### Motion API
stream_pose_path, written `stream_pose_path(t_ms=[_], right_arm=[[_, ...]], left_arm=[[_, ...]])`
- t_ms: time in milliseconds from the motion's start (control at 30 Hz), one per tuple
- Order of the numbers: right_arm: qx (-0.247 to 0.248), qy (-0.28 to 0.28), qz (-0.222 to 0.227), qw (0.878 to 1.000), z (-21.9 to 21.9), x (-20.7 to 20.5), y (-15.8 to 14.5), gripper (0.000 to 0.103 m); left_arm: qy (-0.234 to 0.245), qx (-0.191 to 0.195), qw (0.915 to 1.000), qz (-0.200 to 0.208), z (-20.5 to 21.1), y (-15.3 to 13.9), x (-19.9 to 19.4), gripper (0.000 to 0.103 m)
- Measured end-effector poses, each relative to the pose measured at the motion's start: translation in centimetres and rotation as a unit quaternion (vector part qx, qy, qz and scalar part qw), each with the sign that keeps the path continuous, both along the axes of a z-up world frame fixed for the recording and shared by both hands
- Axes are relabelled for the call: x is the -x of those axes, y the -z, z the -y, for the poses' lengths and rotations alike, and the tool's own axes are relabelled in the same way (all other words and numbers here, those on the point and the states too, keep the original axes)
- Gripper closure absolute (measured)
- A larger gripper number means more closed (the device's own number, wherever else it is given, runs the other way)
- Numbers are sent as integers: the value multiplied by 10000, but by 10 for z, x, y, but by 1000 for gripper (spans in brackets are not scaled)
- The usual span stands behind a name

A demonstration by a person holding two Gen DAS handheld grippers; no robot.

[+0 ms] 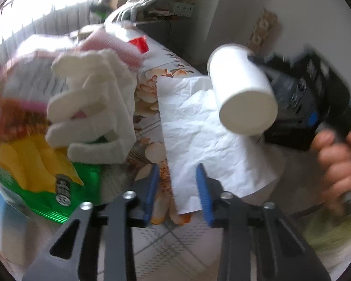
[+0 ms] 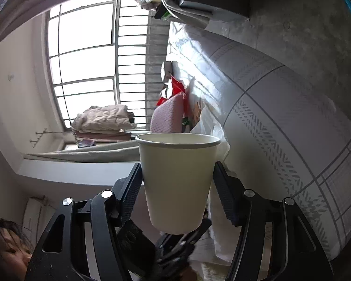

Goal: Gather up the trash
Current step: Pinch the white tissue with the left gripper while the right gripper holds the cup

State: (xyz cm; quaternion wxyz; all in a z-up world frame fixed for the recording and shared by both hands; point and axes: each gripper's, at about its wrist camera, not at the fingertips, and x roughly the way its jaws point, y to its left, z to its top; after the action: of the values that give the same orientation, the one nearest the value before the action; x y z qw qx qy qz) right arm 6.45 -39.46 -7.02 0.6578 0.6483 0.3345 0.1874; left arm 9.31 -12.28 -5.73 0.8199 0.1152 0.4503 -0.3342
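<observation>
My right gripper (image 2: pixel 177 182) is shut on a white paper cup (image 2: pixel 176 180); in the left wrist view the cup (image 1: pixel 243 91) is held sideways in the air by the right gripper (image 1: pixel 299 98), above a crumpled white paper sheet (image 1: pixel 199 138) on the floral tablecloth (image 1: pixel 147 107). My left gripper (image 1: pixel 177 187) is open, its blue pads either side of the sheet's near edge, not touching it. A green and yellow snack wrapper (image 1: pixel 42 175) lies at the left, partly under a white foam piece (image 1: pixel 93 107).
A pink knitted item (image 1: pixel 114 44) and a red wrapper (image 1: pixel 141 43) lie farther back on the table; both also show in the right wrist view (image 2: pixel 168 114). A barred window (image 2: pixel 89 63) and folded bedding (image 2: pixel 103 119) are behind. A person's face (image 2: pixel 9 253) is at lower left.
</observation>
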Motion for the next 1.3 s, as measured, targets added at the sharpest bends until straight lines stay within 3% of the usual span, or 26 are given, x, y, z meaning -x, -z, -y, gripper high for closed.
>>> stream_pose_path(t_ms=[100,133,500,700,867,1067,1300], right_arm=[[-108,20,32,9999,4,4,0,45],[-120,22,38,9999,5,5,0,45],[-300,139,173,9993,19,25,-4,43],[-342,294,261,9986,27,37,-8,43],[-257,417,303,9983,35,50,-12,43],[-255,726,304,9966,49,66,-11,43],[-135,1424,347,9891,88,104,-9,43]], left_arm=[[130,-284,9988,369,8,1,11,101],[160,-278,9987,391,9,1,13,102],[172,63,9974,696,2,-21,23,103],[-103,143,9983,554,-5,-23,7,103],[-171,406,9971,628,-10,-44,13,103],[121,874,9913,980,4,-90,22,103],[848,1346,9811,1098,69,-128,17,103]])
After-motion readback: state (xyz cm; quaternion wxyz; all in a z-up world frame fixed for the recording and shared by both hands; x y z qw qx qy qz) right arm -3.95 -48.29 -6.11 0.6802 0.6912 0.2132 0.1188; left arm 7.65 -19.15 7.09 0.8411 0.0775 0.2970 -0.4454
